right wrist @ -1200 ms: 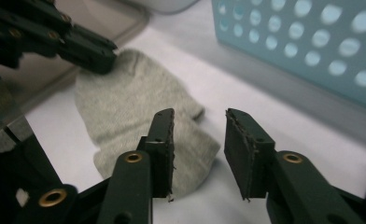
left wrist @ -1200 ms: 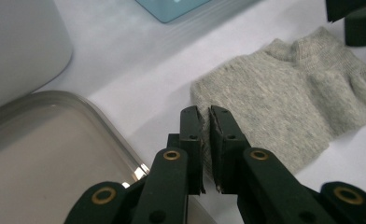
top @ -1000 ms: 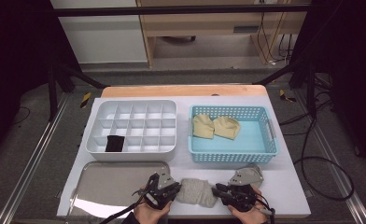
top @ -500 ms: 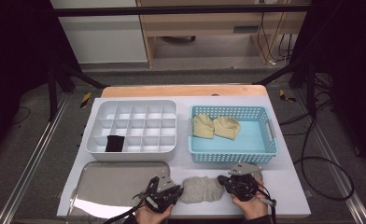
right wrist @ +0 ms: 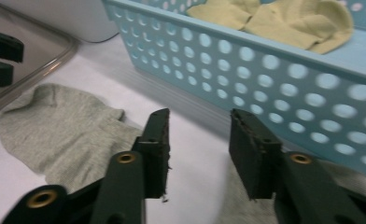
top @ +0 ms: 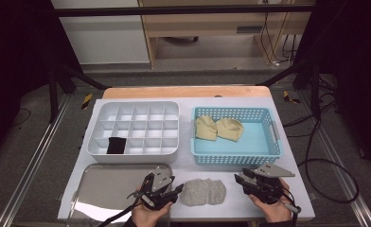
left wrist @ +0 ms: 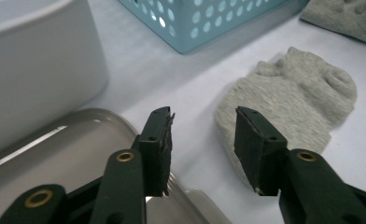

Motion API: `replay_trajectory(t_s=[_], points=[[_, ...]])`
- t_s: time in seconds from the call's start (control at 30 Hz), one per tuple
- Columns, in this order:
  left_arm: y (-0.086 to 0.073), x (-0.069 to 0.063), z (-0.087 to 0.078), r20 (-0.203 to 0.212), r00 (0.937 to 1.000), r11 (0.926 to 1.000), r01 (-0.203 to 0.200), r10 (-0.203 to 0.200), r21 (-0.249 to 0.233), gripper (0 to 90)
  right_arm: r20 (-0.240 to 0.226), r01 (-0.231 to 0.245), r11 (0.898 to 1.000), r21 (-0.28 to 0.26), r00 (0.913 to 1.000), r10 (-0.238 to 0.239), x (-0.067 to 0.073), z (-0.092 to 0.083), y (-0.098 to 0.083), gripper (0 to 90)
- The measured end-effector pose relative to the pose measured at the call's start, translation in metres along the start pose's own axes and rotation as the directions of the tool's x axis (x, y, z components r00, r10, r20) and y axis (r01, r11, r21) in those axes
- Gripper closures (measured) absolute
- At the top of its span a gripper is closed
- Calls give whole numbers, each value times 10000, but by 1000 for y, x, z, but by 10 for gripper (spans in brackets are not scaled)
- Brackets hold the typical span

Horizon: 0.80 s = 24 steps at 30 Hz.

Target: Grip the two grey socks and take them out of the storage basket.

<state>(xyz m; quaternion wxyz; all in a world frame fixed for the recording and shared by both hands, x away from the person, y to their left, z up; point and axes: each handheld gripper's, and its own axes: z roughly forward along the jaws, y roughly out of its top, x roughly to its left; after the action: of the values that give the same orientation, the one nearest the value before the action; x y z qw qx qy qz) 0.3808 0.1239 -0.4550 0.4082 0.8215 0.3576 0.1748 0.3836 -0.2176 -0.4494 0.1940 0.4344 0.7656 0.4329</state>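
Folded grey sock (top: 203,192) at the tabletop's near edge: my left gripper (top: 170,194) and right gripper (top: 241,181) have just opened, released; next, I lift it toward the divided tray (top: 132,152).

The right gripper (right wrist: 197,154) hung with its two black jaws parted, having just been opening, nothing between them. A soft grey knitted sock (right wrist: 59,130) lay flat on the white tabletop (right wrist: 144,88) beside a light-blue perforated plastic basket (right wrist: 265,74) holding pale yellow folded socks (right wrist: 284,18).
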Motion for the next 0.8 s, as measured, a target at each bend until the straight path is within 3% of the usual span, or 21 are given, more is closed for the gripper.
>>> replay_trajectory(t_s=[0.07, 0.23, 0.37, 0.47, 0.57, 0.7, 0.8], points=[[3, 3, -3, -119, 9998, 9997, -182, 180, -167, 533, 86, 69, 9998, -186, 9999, -67, -3, -6, -2, 557], [8, 10, -5, 111, 9998, 9999, -146, 146, -28, 515, 398, -46, 10000, -10, 9992, 47, -9, -17, -10, 521], [10, 12, -6, 267, 9994, 9998, -214, 216, -63, 534, 660, -234, 9997, 45, 9976, 231, -16, -22, -19, 619], [11, 11, -4, 274, 9994, 9996, -221, 225, -154, 529, 1250, -357, 9992, 199, 9916, 329, -23, -22, -24, 636], [12, 10, -3, 312, 9992, 9995, -236, 242, -206, 522, 1713, -763, 9969, 175, 9826, 722, -32, -21, -29, 655], [15, 9, 0, 309, 9994, 9989, -151, 165, -443, 509, 1784, -1246, 9917, 306, 9769, 1172, -38, -18, -35, 672], [16, 7, 0, 349, 9993, 9982, -121, 142, -594, 509, 1786, -1243, 9912, 463, 9773, 1142, -39, -15, -37, 666]])
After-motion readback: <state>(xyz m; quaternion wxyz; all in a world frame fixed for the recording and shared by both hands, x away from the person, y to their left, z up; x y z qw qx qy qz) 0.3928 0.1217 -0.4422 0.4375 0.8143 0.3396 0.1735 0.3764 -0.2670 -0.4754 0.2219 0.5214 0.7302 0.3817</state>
